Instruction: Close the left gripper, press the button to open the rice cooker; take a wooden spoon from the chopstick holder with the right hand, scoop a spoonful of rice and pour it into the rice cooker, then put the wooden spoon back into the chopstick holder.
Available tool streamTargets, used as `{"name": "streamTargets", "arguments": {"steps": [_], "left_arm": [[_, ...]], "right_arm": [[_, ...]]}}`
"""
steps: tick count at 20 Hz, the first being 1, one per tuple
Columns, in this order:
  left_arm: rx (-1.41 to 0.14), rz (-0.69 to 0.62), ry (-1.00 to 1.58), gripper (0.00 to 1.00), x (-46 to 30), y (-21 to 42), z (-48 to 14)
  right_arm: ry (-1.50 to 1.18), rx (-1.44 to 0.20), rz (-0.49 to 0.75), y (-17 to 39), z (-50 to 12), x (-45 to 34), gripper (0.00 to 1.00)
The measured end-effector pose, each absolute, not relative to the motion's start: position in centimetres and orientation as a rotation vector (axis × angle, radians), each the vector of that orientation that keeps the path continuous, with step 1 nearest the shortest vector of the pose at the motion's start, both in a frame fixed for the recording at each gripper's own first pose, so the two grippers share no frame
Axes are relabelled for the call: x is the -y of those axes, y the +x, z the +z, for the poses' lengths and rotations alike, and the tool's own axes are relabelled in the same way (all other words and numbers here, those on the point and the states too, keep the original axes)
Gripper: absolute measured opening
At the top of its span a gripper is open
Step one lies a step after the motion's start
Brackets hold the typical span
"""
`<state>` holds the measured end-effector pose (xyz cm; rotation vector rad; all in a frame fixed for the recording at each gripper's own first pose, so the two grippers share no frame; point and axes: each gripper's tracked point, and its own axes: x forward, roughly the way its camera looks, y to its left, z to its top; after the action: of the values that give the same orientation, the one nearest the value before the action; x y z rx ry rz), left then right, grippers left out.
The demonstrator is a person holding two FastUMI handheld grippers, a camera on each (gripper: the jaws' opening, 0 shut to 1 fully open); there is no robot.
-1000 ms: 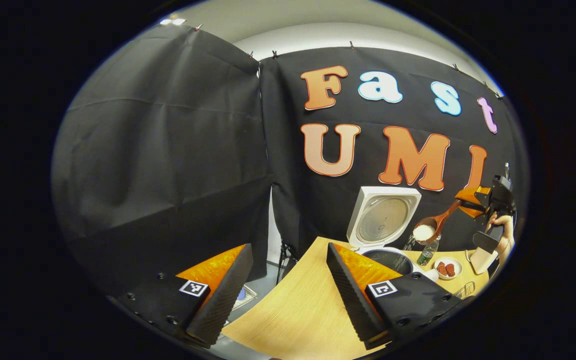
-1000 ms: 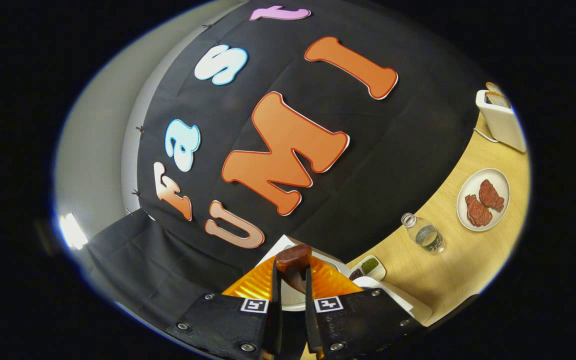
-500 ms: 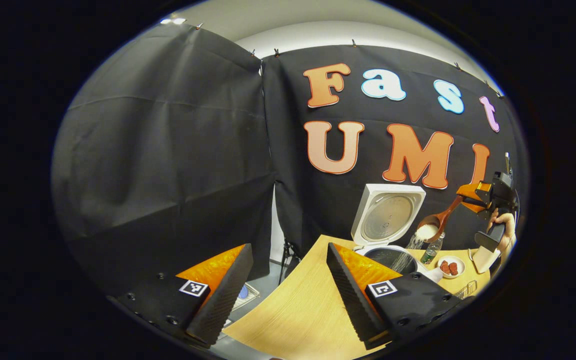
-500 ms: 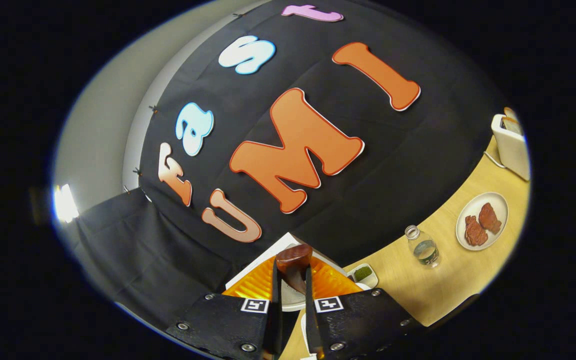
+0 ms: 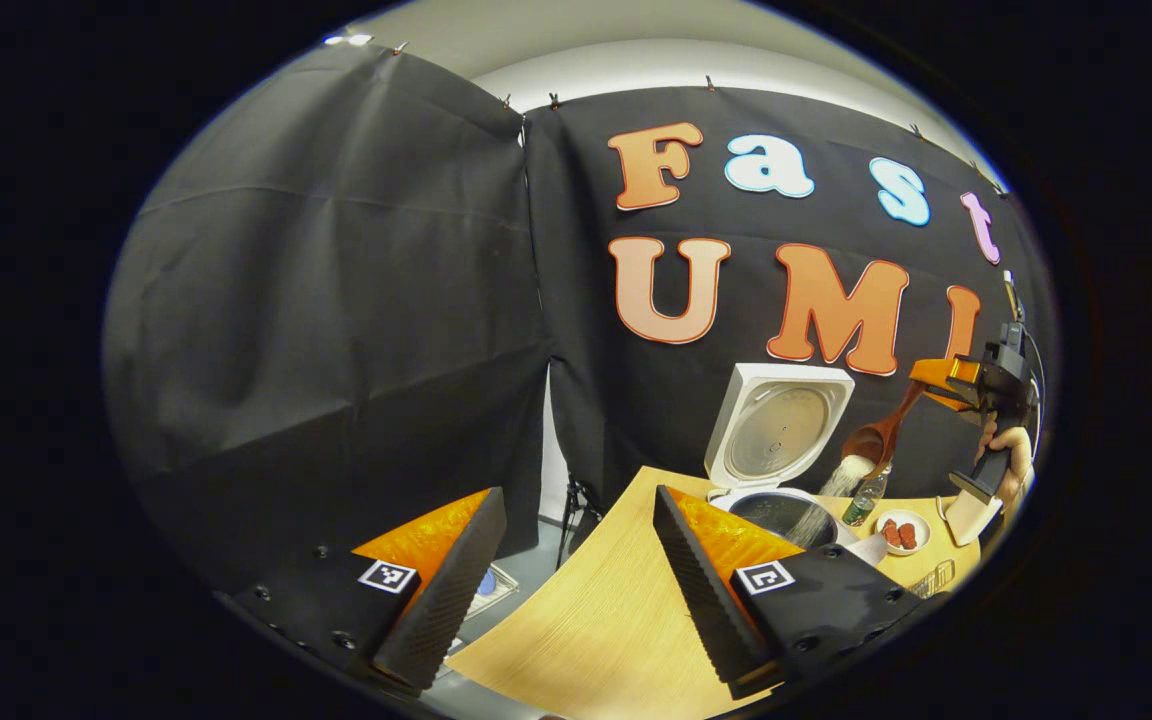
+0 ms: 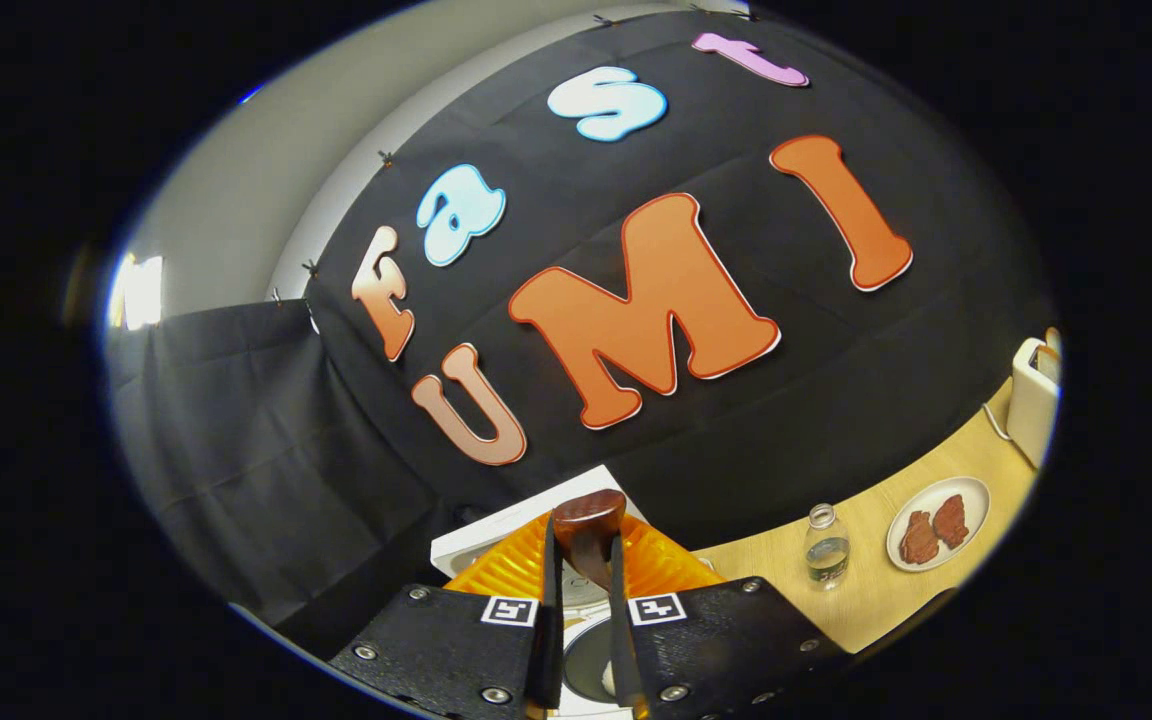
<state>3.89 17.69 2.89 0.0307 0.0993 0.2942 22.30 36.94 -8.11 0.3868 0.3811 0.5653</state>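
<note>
Left gripper (image 5: 576, 585): jaws spread wide, nothing between them, held above the near edge of the wooden surface (image 5: 606, 620).
Right gripper (image 6: 581, 620): jaws closed tight on the handle of the wooden spoon (image 6: 586, 525); in the left gripper view it shows far off at the right (image 5: 946, 385), held by a hand (image 5: 1006, 455).
Wooden spoon: in the left gripper view (image 5: 876, 435) it slants down from the right gripper, bowl lowest, tipped over the cooker's pot.
Rice (image 5: 841, 478): a white stream falls from the spoon's bowl into the pot.
Rice cooker (image 5: 781, 440): white, lid standing open and upright, dark inner pot below it; in the right gripper view its lid edge (image 6: 496, 535) shows behind the fingers.
Water bottle (image 6: 824, 548): clear, upright, uncapped, on the surface to the right of the cooker.
Plate (image 6: 971, 492): white, with two reddish-brown pieces, right of the bottle.
White appliance (image 6: 1031, 410): at the far right edge of the surface; what it is I cannot tell.
</note>
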Motion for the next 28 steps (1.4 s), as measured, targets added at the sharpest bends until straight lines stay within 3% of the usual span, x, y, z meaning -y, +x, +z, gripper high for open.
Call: {"name": "streamTargets", "arguments": {"steps": [20,23,24,25,28], "left_arm": [[-0.113,0.289,0.028,1.0,-17.6,4.1,2.0],[-0.11,0.279,0.024,1.0,-17.0,4.4,2.2],[-0.11,0.276,0.021,1.0,-17.0,4.5,2.1],[-0.109,0.272,0.02,1.0,-16.8,4.6,2.2],[-0.104,0.251,0.018,1.0,-15.7,5.3,2.5]], "right_arm": [[0.016,-0.282,0.79,17.8,-8.6,-41.1,0.19],[0.058,-0.317,0.786,17.9,-8.7,-40.4,0.19],[0.085,-0.323,0.779,18.1,-8.5,-39.8,0.24],[0.106,-0.326,0.768,18.2,-8.2,-39.1,0.19],[0.111,-0.315,0.715,19.4,-7.5,-35.7,0.19]]}}
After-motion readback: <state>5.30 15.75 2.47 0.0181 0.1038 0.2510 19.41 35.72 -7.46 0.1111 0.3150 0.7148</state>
